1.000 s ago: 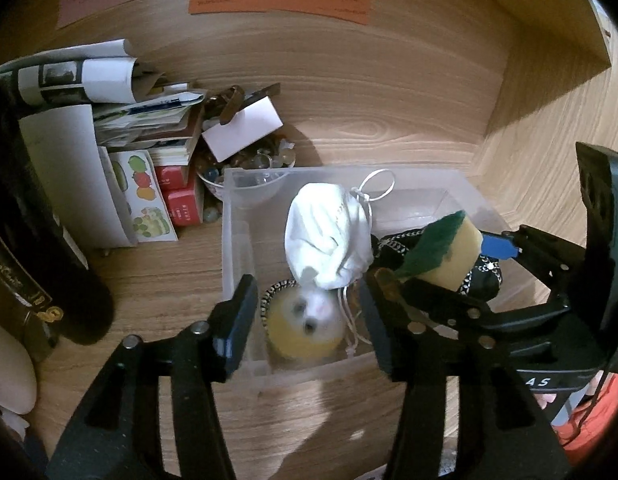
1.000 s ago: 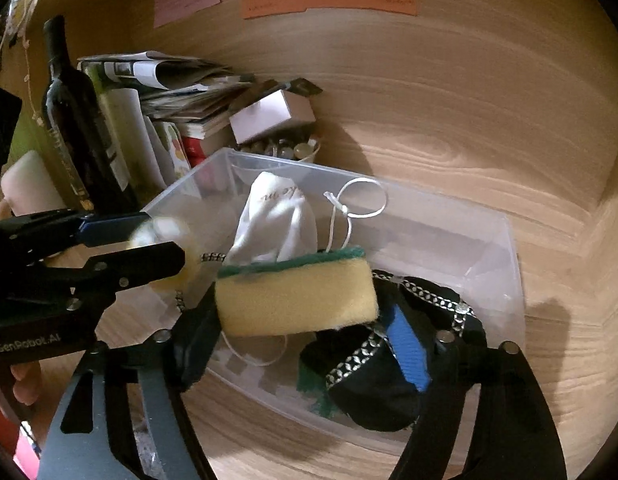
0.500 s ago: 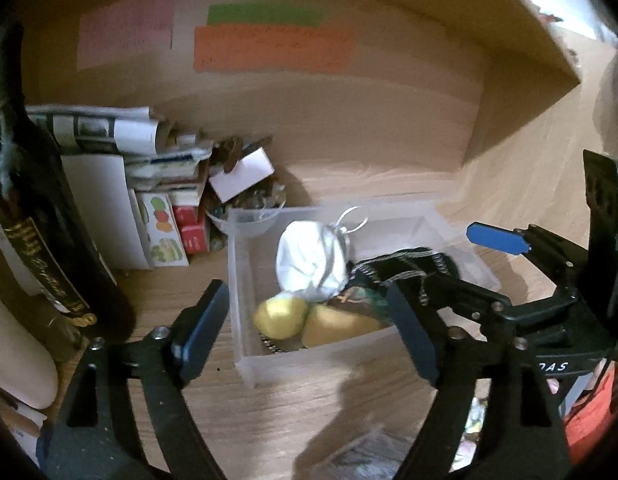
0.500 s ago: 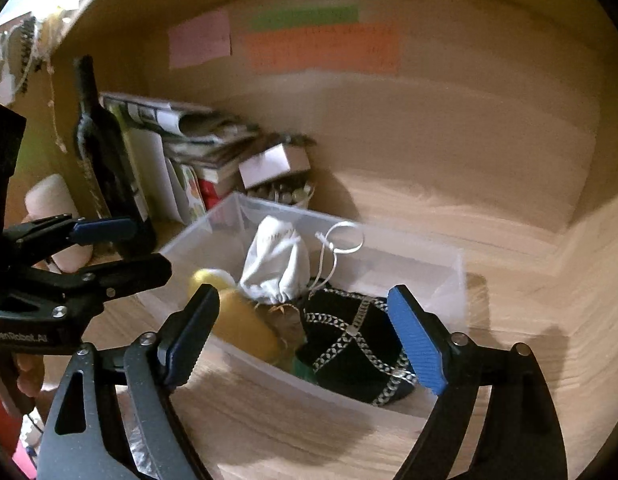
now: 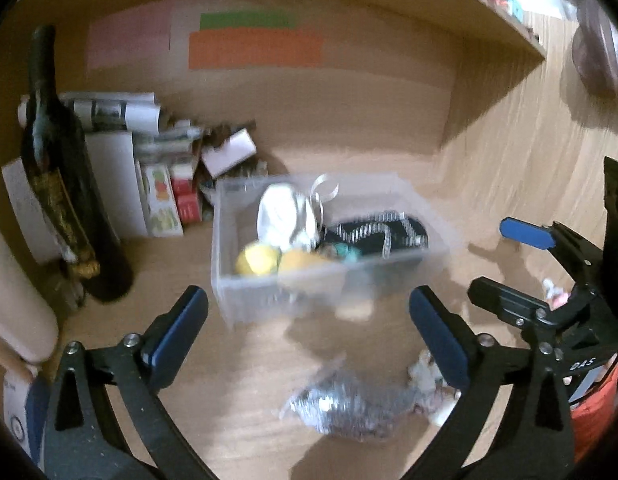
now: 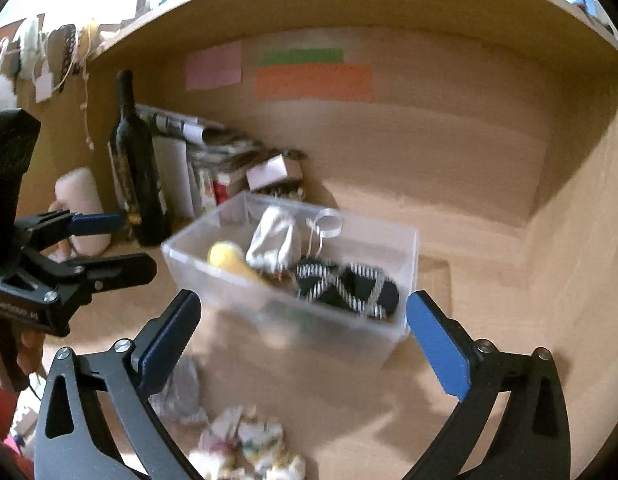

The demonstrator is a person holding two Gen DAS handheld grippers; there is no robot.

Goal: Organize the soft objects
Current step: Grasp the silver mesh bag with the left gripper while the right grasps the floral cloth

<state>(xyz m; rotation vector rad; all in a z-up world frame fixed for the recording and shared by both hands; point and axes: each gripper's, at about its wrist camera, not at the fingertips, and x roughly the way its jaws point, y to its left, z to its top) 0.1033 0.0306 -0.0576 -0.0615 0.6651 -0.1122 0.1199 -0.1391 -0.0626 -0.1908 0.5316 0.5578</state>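
Clear bin [image 5: 269,304] is the ref point, sits on the desk [image 6: 449,400] near the back wall. Inside it: white drawstring pouch [image 5: 283,216] at the back, yellow plush ball [image 5: 255,260] front-left, yellow sponge [image 5: 299,260] just beside the ball, black bag w/ silver trim [image 5: 381,234] on the right side. All touching each other, packed loose.

Still outside, nearer the cams than the bin: silvery mesh item [image 5: 349,408] and a pale floral fabric bundle [image 6: 249,448]. Frames blurred, can't ID those better.

Left gripper [image 5: 309,332]: jaws wide, nothing in them. Right gripper [image 6: 303,344]: same, wide and empty. Both hover in front of the bin, well short of it.

Risks imo:
- Motion blur = fast swing. Coming down on the mesh item at that speed, fingers could shove it across the desk instead of closing on it.
- Mesh + fabric bundle lie near each other; a wide grab may snag both, or drag one.
- Pouch cord loop [image 6: 325,226] pokes above the bin rim; next drop-in could hook it and tug the pouch out.
- Bin is light-looking, a bump to the front wall prob slides it toward the dark bottle [image 6: 137,172] and paper stack [image 5: 125,128] left of the bin.
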